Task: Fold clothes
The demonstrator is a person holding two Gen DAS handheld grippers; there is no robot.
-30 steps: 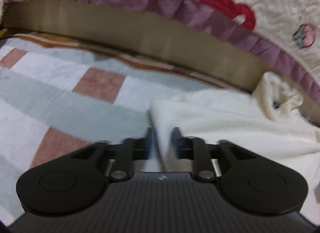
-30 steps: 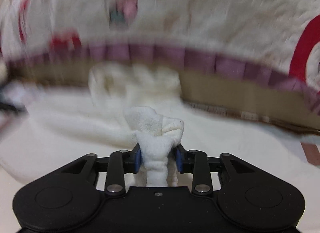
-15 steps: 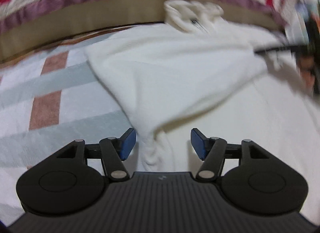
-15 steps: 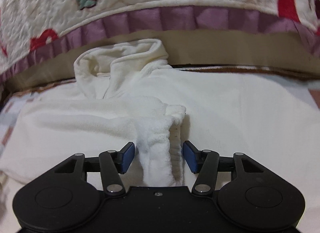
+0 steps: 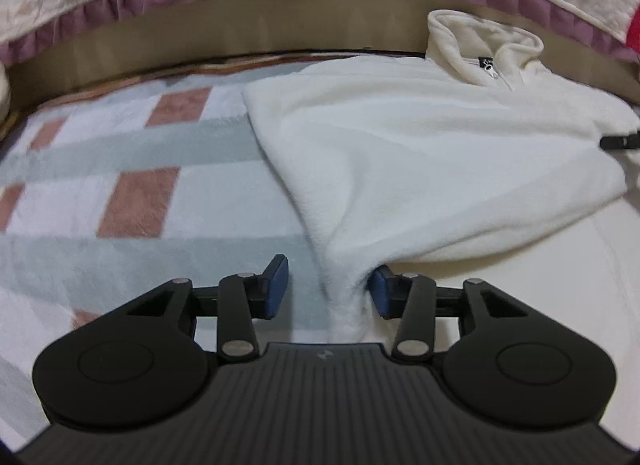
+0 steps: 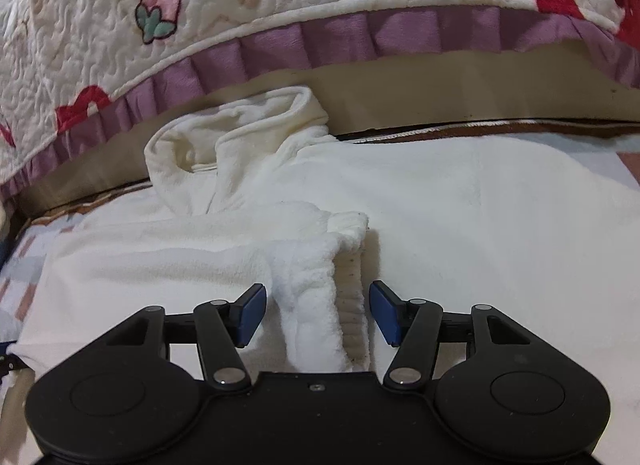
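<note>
A cream fleece pullover (image 5: 420,153) lies spread on a checked blanket, its zip collar (image 5: 484,49) towards the bed. In the left wrist view a fold of its left edge runs down between the pads of my left gripper (image 5: 328,291). The jaws are closing; the fold touches the right pad, while the left pad stands apart from it. In the right wrist view the pullover's sleeve cuff (image 6: 316,297) lies bunched on the body between the pads of my right gripper (image 6: 318,315), which is open and clear of the cuff on both sides. The collar (image 6: 232,137) stands beyond it.
The checked blanket (image 5: 120,169), grey, white and pink, stretches left of the pullover. Behind runs a tan bed side (image 5: 240,29) under a quilted bedspread with a purple frill (image 6: 320,37). A black part (image 5: 620,141) pokes in at the right edge.
My left gripper has moved from the blanket to the pullover's edge, its jaws now apart around a fold. My right gripper has let go of the cuff and its jaws have spread.
</note>
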